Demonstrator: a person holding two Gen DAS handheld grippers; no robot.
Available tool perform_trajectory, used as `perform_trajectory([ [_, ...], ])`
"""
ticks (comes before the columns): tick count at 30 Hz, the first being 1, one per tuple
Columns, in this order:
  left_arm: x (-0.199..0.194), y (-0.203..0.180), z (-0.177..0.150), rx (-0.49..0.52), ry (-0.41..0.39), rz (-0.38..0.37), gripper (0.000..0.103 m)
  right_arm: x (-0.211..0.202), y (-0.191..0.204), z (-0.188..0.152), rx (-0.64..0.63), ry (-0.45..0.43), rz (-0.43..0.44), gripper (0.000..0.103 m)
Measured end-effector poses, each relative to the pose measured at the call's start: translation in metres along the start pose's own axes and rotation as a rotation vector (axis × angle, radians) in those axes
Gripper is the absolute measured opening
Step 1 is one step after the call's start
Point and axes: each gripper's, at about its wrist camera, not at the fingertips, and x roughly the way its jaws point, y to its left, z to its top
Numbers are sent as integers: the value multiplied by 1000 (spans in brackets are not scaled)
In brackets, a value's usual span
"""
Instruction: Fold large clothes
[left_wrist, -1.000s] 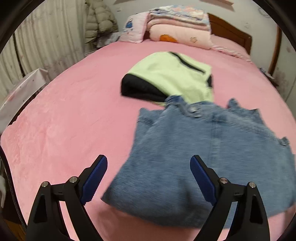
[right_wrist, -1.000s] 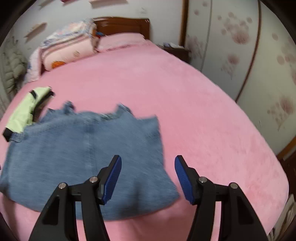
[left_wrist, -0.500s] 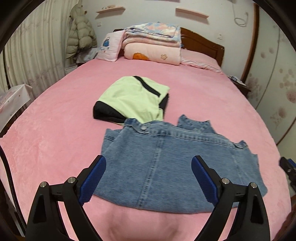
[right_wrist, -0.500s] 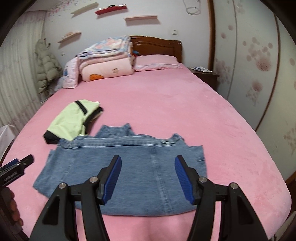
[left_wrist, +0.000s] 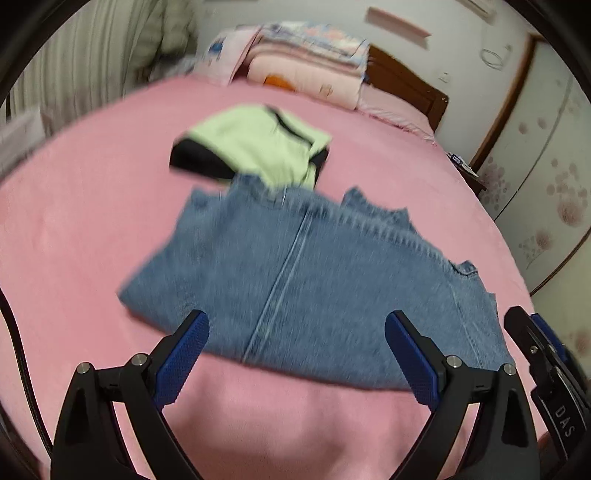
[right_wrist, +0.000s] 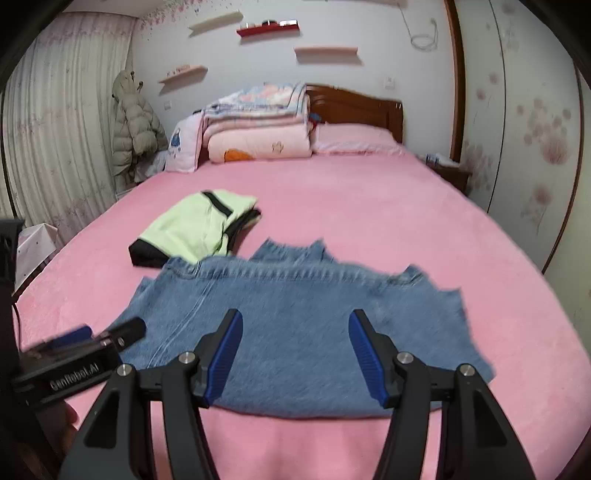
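A blue denim garment (left_wrist: 314, 273) lies folded flat on the pink bed (left_wrist: 92, 221); it also shows in the right wrist view (right_wrist: 295, 325). My left gripper (left_wrist: 295, 354) is open and empty, just above the garment's near edge. My right gripper (right_wrist: 295, 350) is open and empty over the garment's near edge. The right gripper also shows at the right rim of the left wrist view (left_wrist: 543, 347), and the left gripper at the left of the right wrist view (right_wrist: 92, 339).
A folded light-green and black garment (right_wrist: 195, 229) lies beyond the denim, touching its far edge. Stacked quilts and pillows (right_wrist: 258, 125) sit at the wooden headboard (right_wrist: 362, 107). A padded coat (right_wrist: 133, 125) hangs at the left wall. A nightstand (right_wrist: 447, 170) stands at the right.
Both grippers have dropped and moved closer to the denim's near edge. The left view has swung and blurred. The denim lies as before.
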Motion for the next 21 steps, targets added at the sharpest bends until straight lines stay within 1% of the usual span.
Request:
perform_trajectory([
  [4, 31, 36, -24, -133, 67, -54, 95, 29, 12, -18, -17, 53, -4, 59],
  [5, 41, 47, -30, -184, 87, -71, 95, 34, 14, -22, -19, 66, -1, 58],
  [6, 46, 53, -34, -208, 94, -82, 95, 40, 16, -25, -20, 78, 1, 58],
  [8, 62, 73, -42, -293, 111, -116, 95, 51, 20, -32, -25, 106, 4, 57],
  [9, 67, 79, -44, -320, 103, -136, 95, 55, 21, -34, -25, 114, 6, 57],
  [11, 72, 85, -45, -336, 70, -155, 95, 63, 23, -39, -26, 130, 14, 56],
  [15, 82, 89, -33, -324, 3, -170, 95, 72, 25, -45, -41, 141, 18, 53],
  [17, 89, 96, -21, -362, -24, -180, 95, 76, 25, -46, -48, 148, 13, 48],
  [18, 90, 99, -16, -375, -31, -179, 95, 78, 26, -46, -53, 153, 13, 47],
  [19, 92, 103, -10, -397, -36, -173, 94, 80, 25, -46, -57, 156, 9, 45],
  [20, 95, 106, -3, -426, -44, -169, 91, 83, 25, -46, -63, 158, 3, 39],
  [21, 97, 108, 0, -444, -49, -156, 88, 85, 25, -46, -70, 162, -4, 36],
])
